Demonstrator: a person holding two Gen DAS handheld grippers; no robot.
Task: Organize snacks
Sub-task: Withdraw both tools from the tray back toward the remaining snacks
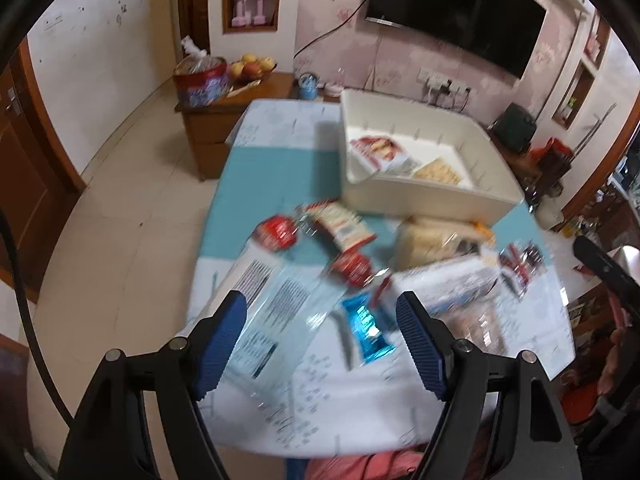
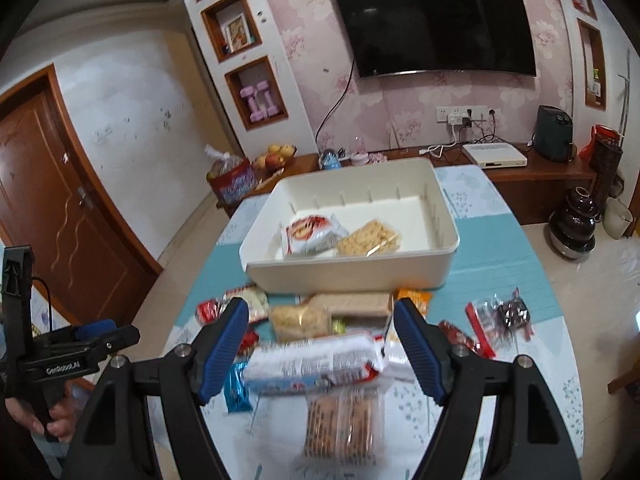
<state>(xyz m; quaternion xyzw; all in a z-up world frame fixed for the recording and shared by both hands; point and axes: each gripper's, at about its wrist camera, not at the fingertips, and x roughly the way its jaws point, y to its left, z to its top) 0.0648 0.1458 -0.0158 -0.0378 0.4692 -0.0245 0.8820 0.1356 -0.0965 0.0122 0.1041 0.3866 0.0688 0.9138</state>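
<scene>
On the table (image 2: 500, 248), covered by a teal and white patterned cloth, a white bin (image 2: 352, 268) stands at the far side. Two snacks already lie in the bin's near left corner: a red-and-white packet (image 2: 310, 234) and, touching it on the right, a clear pack of pale biscuits (image 2: 368, 242).

Just in front of the bin, loose snacks lie in a pile on the cloth. Among them are a long white wrapper (image 2: 316, 362), a pack of brown crackers (image 2: 340, 424) nearer the camera, a blue bar (image 1: 368, 326), a red pouch (image 1: 276, 234) on the left and a clear bag with dark sweets (image 2: 504, 318) off to the right, apart from the rest.

The right gripper (image 2: 320, 350) hangs over the pile with its blue pads spread; the long white wrapper shows between them, but the pads do not press on it. The left gripper (image 1: 320, 344) is also spread wide above the near edge of the pile, holding nothing, with the blue bar showing between its fingers. The left view is blurred.
</scene>
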